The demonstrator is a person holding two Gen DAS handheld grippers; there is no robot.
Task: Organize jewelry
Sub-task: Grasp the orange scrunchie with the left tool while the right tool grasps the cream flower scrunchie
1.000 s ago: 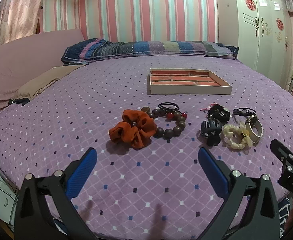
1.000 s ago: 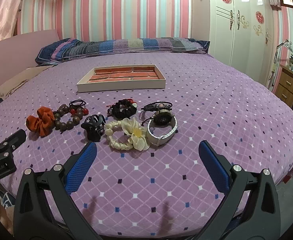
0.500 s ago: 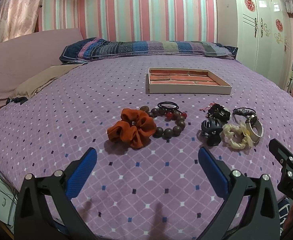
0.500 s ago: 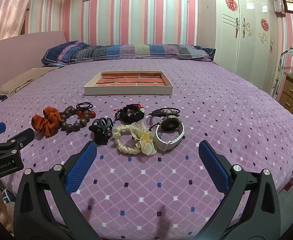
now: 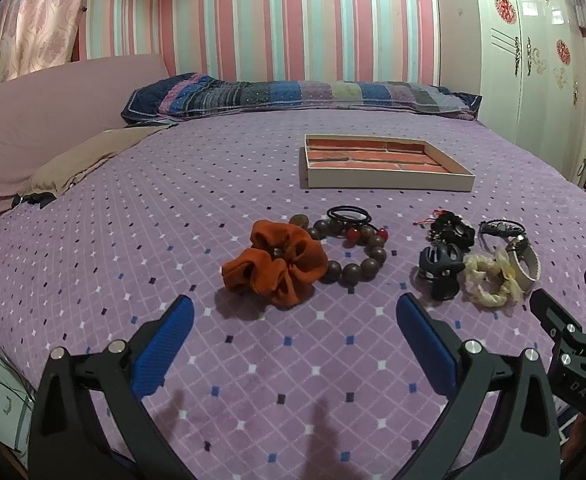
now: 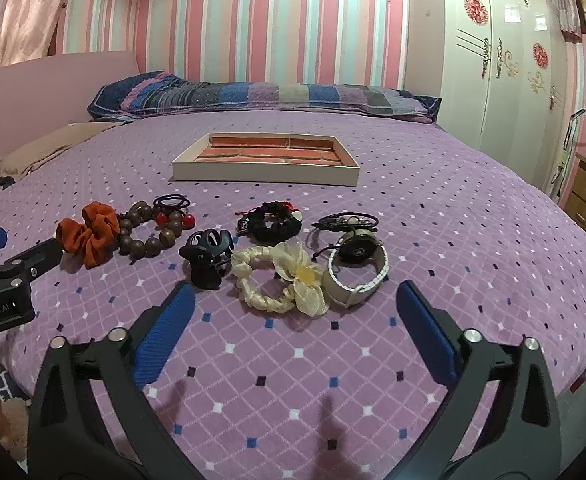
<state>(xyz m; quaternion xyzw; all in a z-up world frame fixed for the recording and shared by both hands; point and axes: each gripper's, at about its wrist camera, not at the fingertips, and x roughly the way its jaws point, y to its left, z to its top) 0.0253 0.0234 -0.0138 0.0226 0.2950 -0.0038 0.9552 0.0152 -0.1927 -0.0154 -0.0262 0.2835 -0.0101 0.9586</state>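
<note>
Jewelry is laid out on a bed, with both grippers held wide and empty above it.

The left gripper is aimed at an orange scrunchie, which touches a bead bracelet. The right gripper is held near a cream scrunchie, flanked by a black claw clip and a watch. A black scrunchie is seen behind them. A tray is set farther back, well apart from the items.
</note>
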